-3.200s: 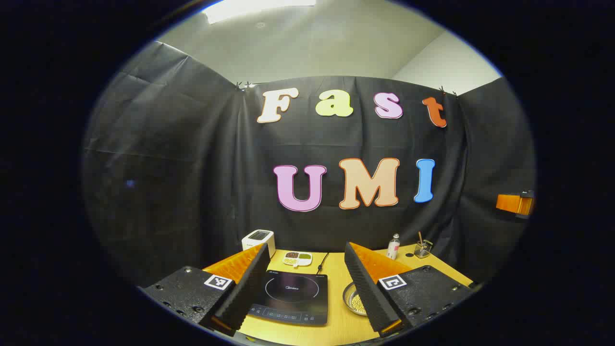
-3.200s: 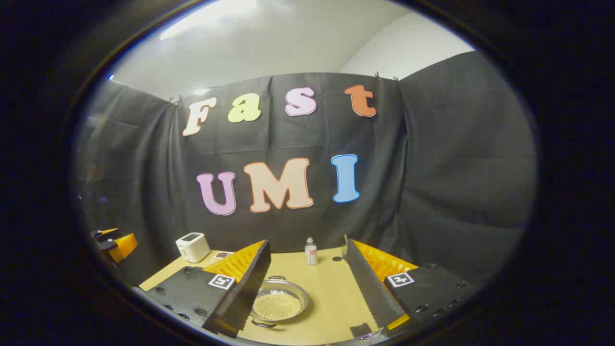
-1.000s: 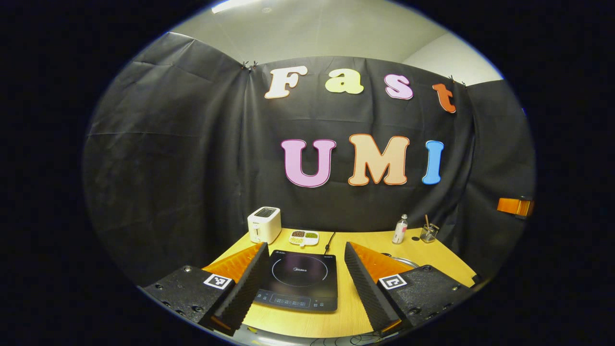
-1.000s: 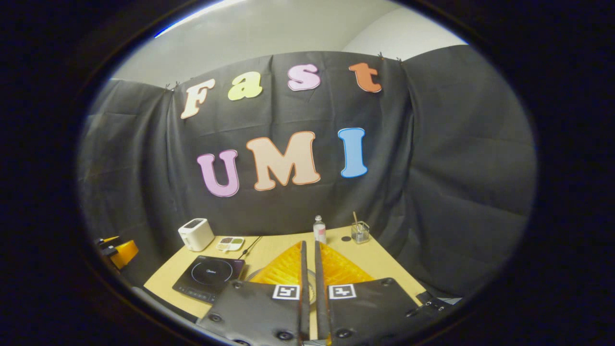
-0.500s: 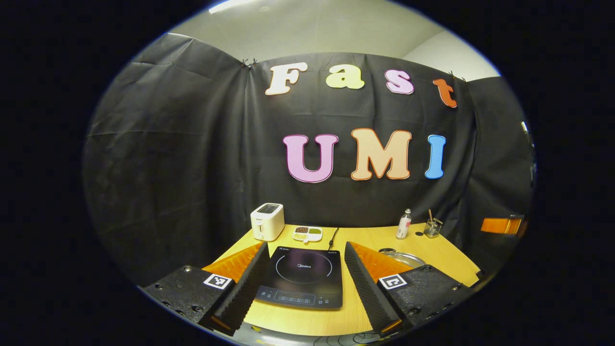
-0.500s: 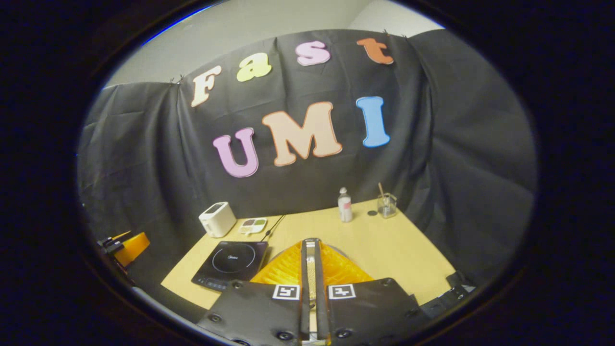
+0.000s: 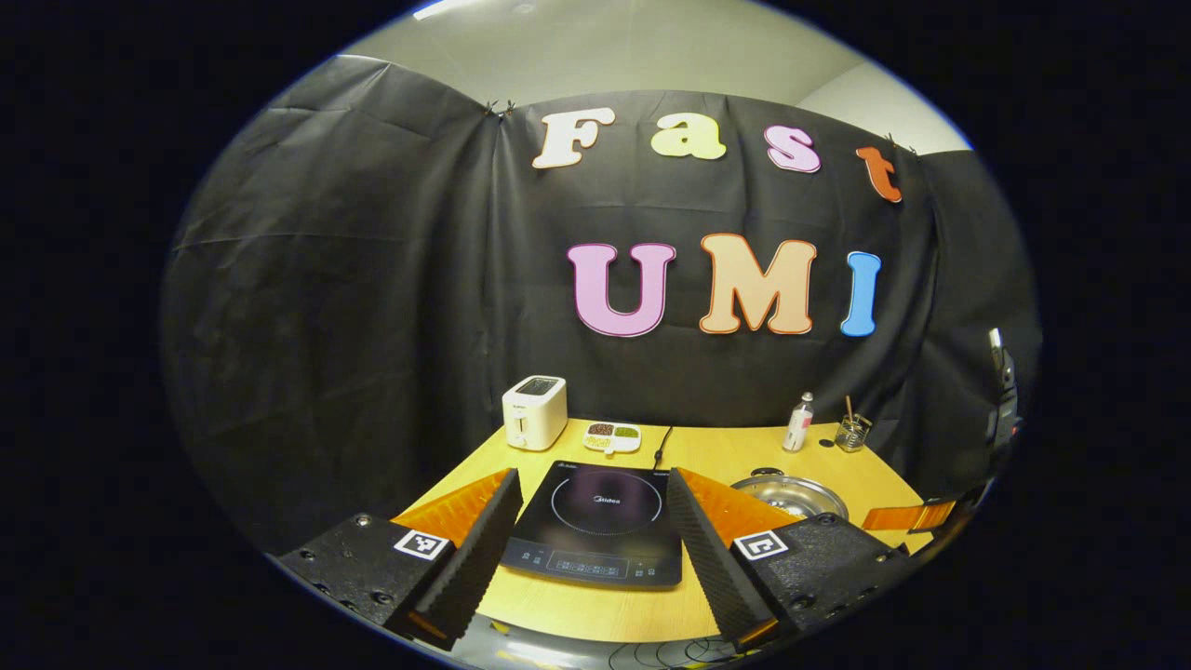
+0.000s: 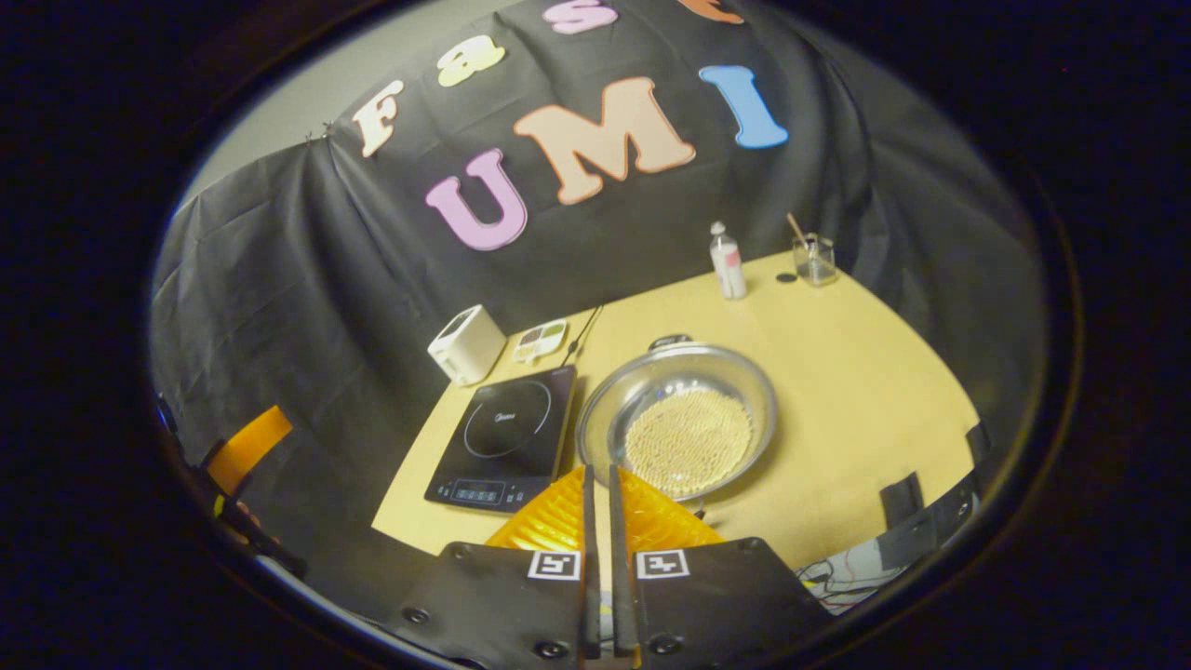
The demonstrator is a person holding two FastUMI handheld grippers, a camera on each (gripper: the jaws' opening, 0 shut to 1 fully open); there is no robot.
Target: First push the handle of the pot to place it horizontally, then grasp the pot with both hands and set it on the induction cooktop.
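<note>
Right gripper (image 8: 600, 484) is raised above the near edge of the tabletop (image 8: 865, 372), looking down. Its fingers are drawn almost together with a narrow slit between them, and they hold nothing.

The pot (image 8: 676, 421), a shallow metal vessel with pale beads in its base, stands on the tabletop at 12 o'clock from that gripper. One handle (image 8: 670, 341) sits at the pot's far rim. The induction cooktop (image 8: 507, 435) lies just beside the pot at its 9 o'clock.

Left gripper (image 7: 586, 530) has its fingers spread wide, gripping nothing, and frames the induction cooktop (image 7: 600, 521). In the left gripper view the pot (image 7: 789, 493) sits at 2 o'clock.

Toaster (image 8: 465, 344), divided dish (image 8: 540, 341), bottle (image 8: 727, 261) and glass (image 8: 814, 260) stand along the far edge.
</note>
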